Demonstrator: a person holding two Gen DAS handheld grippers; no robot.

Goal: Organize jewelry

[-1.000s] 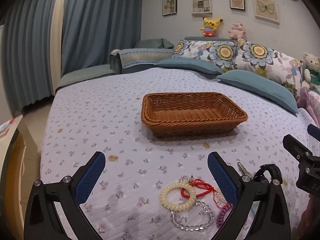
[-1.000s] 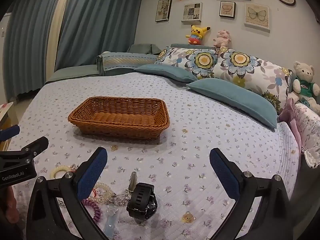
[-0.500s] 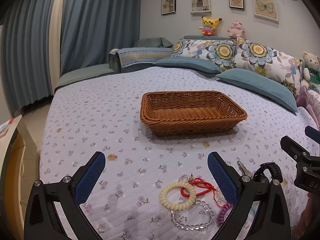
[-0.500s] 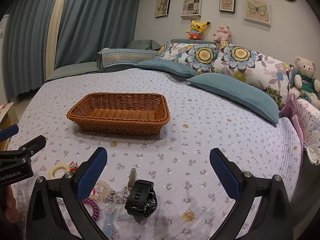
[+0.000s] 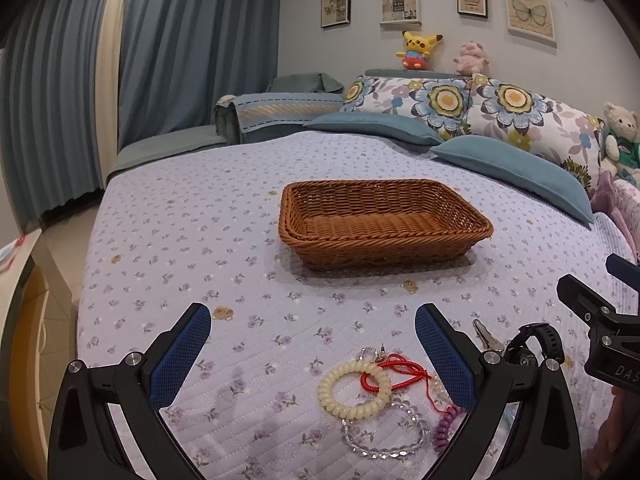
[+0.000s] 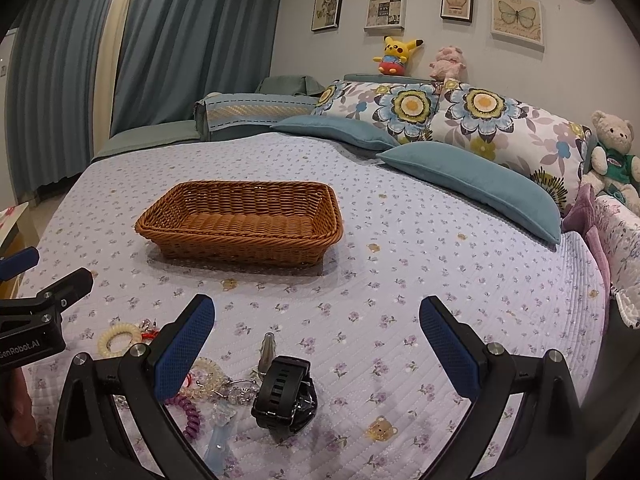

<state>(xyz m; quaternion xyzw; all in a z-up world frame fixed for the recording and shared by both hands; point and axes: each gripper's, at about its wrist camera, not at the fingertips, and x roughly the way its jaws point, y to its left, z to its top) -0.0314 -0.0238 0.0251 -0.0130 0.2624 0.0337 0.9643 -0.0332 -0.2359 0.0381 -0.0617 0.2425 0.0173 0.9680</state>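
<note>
Nothing had been picked yet: both the left gripper [image 5: 312,350] and right gripper [image 6: 316,344] hung wide open and empty, jewelry pile [image 5: 384,396] at 6 o'clock of the empty wicker basket [image 5: 384,220], so next probably needed a careful pinch on the cream coil bracelet [image 5: 354,388].

Both views crept forward and dipped

The basket [image 5: 384,224] sat slightly lower in the left frame, while the watch [image 6: 285,394] slid up in the right frame; both grippers' jaws kept their spread.
</note>
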